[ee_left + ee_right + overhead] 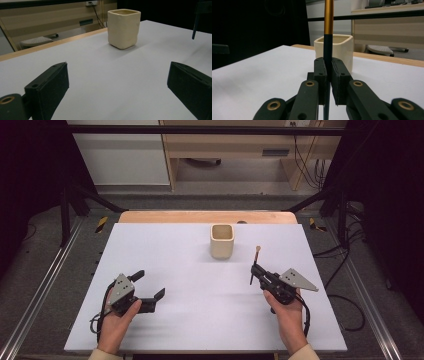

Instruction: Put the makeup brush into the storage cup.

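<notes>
— From the high view first: saw a white worktop (pixel 200 285) with a cream square cup (pixel 222 241) standing upright toward the far edge, a little right of centre. Saw the left hand-held gripper (pixel 148 284) low at the near left, held in the left hand (pixel 116 322), jaws spread wide, nothing between them, well apart from the cup.

— And on the right of that view?

— Noted the right hand-held gripper (pixel 255 270) in the right hand (pixel 289 315), near right of the cup, jaws pressed together on a thin brush (pixel 254 265). Stood the brush roughly upright, pale tip at the top, dark lower shaft passing down through the jaws. Kept apart from the cup, just beside it to the right.

— Left gripper view?

— Showed both black jaws at the bottom corners, wide apart, bare worktop (pixel 105 82) between. Showed the cup (pixel 123 28) ahead, upright, near the wooden far edge. Caught a dark thin shaft at the upper right, likely the brush (pixel 195 30); cannot tell more.

— Right gripper view?

— Showed the jaws closed tight on the brush (pixel 328 37), dark shaft in the grip, gold-coloured ferrule above, top cut off by the frame. Placed the cup (pixel 342 50) directly behind the jaws, standing on the worktop (pixel 262 72), not touching the brush
</notes>
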Available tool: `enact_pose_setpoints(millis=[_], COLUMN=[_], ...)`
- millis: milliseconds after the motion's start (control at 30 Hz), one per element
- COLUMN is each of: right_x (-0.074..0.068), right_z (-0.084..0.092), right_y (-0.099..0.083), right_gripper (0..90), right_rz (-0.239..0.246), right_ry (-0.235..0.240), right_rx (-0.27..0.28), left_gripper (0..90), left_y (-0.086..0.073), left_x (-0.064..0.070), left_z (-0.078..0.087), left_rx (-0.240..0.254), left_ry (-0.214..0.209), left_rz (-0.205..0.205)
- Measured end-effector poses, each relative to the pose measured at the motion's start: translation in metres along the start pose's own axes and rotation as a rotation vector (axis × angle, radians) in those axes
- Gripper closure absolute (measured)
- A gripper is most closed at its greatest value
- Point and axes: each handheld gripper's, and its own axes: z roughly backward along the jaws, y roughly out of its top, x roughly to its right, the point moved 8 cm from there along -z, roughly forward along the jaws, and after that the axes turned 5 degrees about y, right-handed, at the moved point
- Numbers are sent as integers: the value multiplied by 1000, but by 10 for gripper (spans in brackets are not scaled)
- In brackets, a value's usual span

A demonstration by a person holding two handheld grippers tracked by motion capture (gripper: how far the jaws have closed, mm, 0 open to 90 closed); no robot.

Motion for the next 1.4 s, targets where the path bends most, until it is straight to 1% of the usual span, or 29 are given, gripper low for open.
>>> enact_pose_setpoints(millis=[33,100,133,200,267,300,333,400,467,500,533,567,600,767,900,967,1033,1067,1100,1167,1200,1300,1333,1367,1400], right_x=[-1,1,1,1,2,2,3,4,4,5,5,8,9,15,21,22,25,26,27,28,31,32,33,33,33], right_z=[0,-2,-3,-5,-7,-9,-11,-15,-17,-20,-23,-29,-32,-46,-56,-58,-66,-67,-69,-71,-75,-79,-85,-85,-91], right_y=[1,1,3,5,12,14,16,19,21,24,28,35,38,54,67,69,75,76,77,79,81,82,82,82,82], right_gripper=[833,833,833,833,833,833,833,833,832,833,833,833,833,833,834,834,834,834,834,834,834,834,834,834,834], right_rz=[-17,23,11,14,-1,-1,2,32,34,38,23,25,13,-2,1,7,9,6,14,8,9,16,23,23,27], right_ry=[2,-6,-12,-8,-7,-7,-11,-17,-18,-15,-19,-20,-24,-32,-42,-45,-58,-62,-64,-69,-79,-83,-87,-87,-88], right_rx=[3,-9,-4,5,22,23,14,-9,-12,-13,-13,-15,-14,-20,-22,-27,-31,-33,-34,-32,-30,-28,-34,-34,-31], left_gripper=[32,26,26,24,23,23,23,22,22,22,22,21,20,20,20,20,20,20,20,20,20,20,19,20,19], left_y=[0,1,1,1,1,1,1,0,0,0,0,0,0,0,0,0,0,0,0,0,0,0,0,0,0], left_x=[-1,-4,-6,-7,-11,-11,-12,-13,-13,-13,-13,-13,-13,-13,-14,-14,-14,-13,-13,-13,-13,-13,-13,-13,-13], left_z=[0,2,2,3,4,4,4,4,4,4,4,4,4,4,4,4,4,4,4,4,3,3,3,3,3], left_rx=[5,12,14,18,29,29,32,29,29,28,29,29,30,31,32,31,32,31,30,29,29,29,31,31,31], left_ry=[2,13,17,21,30,30,31,31,29,28,29,28,29,27,27,26,25,25,24,24,23,23,23,23,22], left_rz=[2,10,12,18,34,34,35,36,36,35,34,35,35,38,41,41,42,42,41,41,41,41,43,43,43])
